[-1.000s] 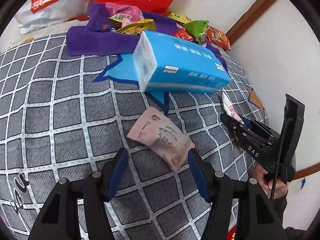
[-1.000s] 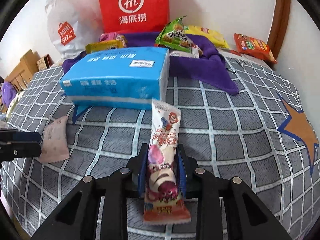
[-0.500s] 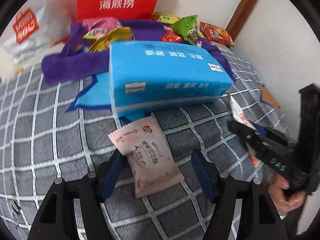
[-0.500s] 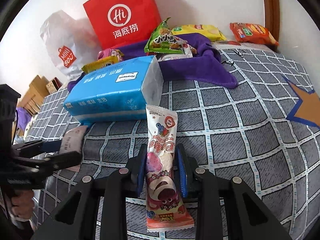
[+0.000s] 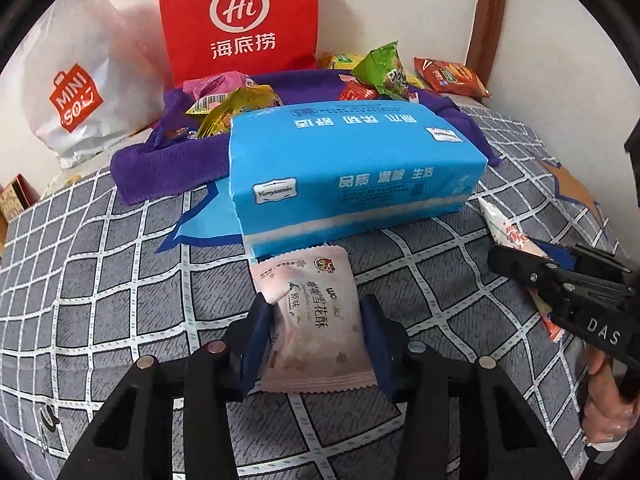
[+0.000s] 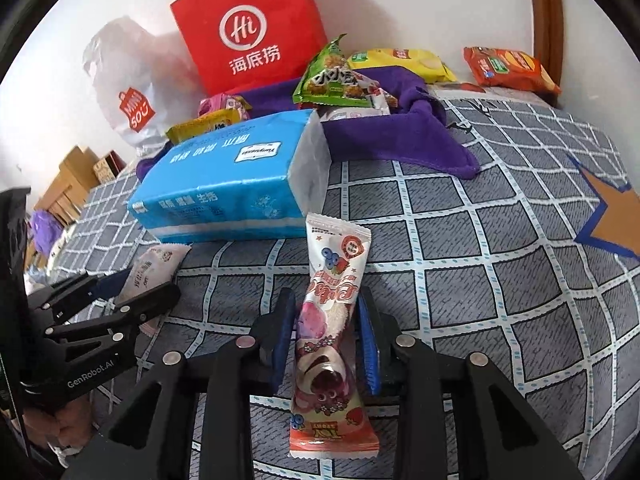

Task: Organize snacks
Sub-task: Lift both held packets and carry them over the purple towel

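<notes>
A pale pink snack pack [image 5: 316,308] lies on the grey checked bedspread [image 5: 100,280], its top edge against a blue tissue pack [image 5: 352,176]. My left gripper [image 5: 318,344] is closing on it, and both blue pads press its sides so the wrapper crinkles. A long pack with a pink bear print [image 6: 332,280] lies lengthwise between the pads of my right gripper [image 6: 326,340]. Its jaws are opening, and a thin gap shows on each side of that pack. In the right wrist view the left gripper [image 6: 148,296] sits at the far left with the pink pack [image 6: 154,264].
Behind the tissue pack a purple cloth [image 5: 160,168] holds several snack bags. A red paper bag [image 5: 240,16] and a white plastic bag [image 5: 76,96] stand by the wall. An orange snack bag [image 6: 508,68] lies at the far right.
My left gripper has moved up to the pink pack and shut on it. The right gripper's jaws have spread off the long bear pack, which stays between them.
</notes>
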`<move>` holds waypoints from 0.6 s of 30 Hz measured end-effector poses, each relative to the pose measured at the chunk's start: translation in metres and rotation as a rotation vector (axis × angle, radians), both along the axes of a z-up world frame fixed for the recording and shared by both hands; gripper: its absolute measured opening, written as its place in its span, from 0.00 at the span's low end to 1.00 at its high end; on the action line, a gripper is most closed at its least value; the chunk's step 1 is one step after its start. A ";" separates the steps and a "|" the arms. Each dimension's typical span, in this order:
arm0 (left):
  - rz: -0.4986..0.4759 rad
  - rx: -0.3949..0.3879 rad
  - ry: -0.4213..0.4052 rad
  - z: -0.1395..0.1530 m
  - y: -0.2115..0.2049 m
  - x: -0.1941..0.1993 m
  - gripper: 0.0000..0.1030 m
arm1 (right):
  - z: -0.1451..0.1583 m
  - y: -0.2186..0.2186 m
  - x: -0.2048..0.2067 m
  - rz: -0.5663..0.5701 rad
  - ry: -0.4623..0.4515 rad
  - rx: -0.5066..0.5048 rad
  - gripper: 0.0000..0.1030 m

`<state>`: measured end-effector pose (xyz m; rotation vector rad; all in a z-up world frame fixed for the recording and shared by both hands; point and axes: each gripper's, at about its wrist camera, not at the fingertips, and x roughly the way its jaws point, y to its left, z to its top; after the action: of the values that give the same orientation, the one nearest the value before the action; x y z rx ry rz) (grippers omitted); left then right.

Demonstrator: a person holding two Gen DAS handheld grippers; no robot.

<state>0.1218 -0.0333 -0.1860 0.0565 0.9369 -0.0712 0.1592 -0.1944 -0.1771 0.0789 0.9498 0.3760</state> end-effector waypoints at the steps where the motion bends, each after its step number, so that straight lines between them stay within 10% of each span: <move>1: -0.003 0.002 0.000 0.000 -0.001 0.000 0.43 | 0.000 0.003 -0.001 0.015 -0.003 -0.010 0.40; 18: -0.024 -0.035 0.005 -0.003 0.000 -0.002 0.52 | 0.000 0.006 -0.002 0.043 -0.004 -0.003 0.51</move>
<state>0.1194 -0.0332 -0.1893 0.0358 0.9401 -0.1101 0.1568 -0.1889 -0.1770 0.0552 0.9493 0.4146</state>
